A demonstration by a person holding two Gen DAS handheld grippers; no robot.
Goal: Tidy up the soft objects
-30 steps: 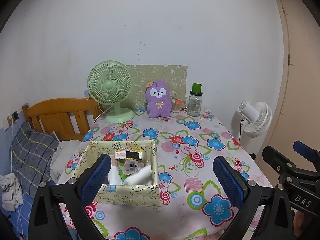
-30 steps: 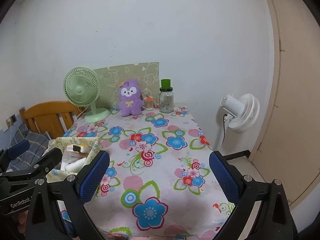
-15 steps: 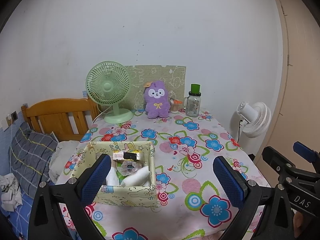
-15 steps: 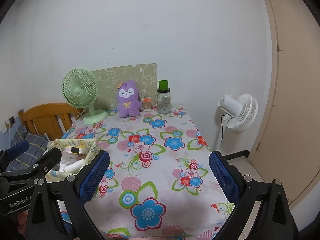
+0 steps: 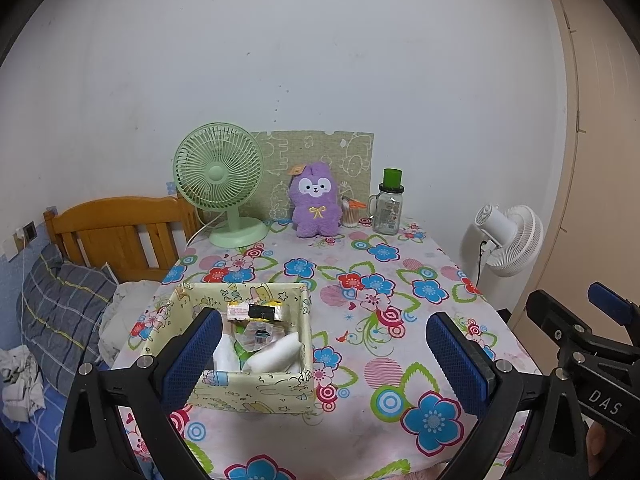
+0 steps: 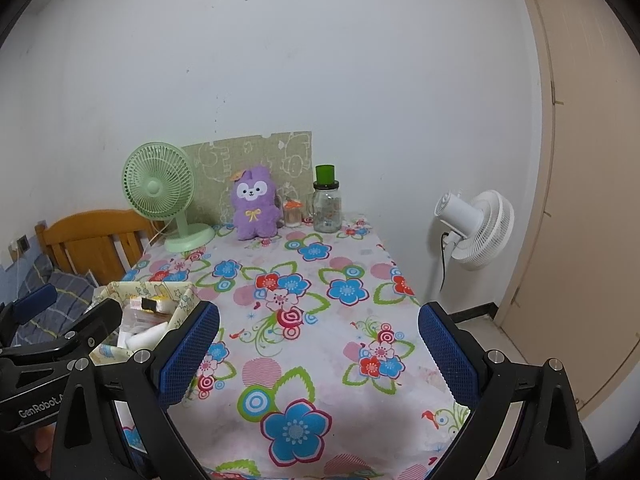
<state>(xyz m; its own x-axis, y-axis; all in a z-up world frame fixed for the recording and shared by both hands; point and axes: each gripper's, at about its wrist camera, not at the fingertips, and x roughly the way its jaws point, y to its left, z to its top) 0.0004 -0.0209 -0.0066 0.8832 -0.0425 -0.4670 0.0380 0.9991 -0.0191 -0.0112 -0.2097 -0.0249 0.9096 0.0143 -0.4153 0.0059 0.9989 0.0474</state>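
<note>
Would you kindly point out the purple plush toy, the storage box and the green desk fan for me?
purple plush toy (image 5: 316, 210), left wrist view, on its belly by the yellow bow.
storage box (image 5: 256, 394), left wrist view, on its near outer wall.
green desk fan (image 6: 154, 187), right wrist view, on the hub of its grille.

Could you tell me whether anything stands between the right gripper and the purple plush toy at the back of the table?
Nothing visible does: only bare floral tablecloth lies between the open right gripper and the purple plush toy.
</note>
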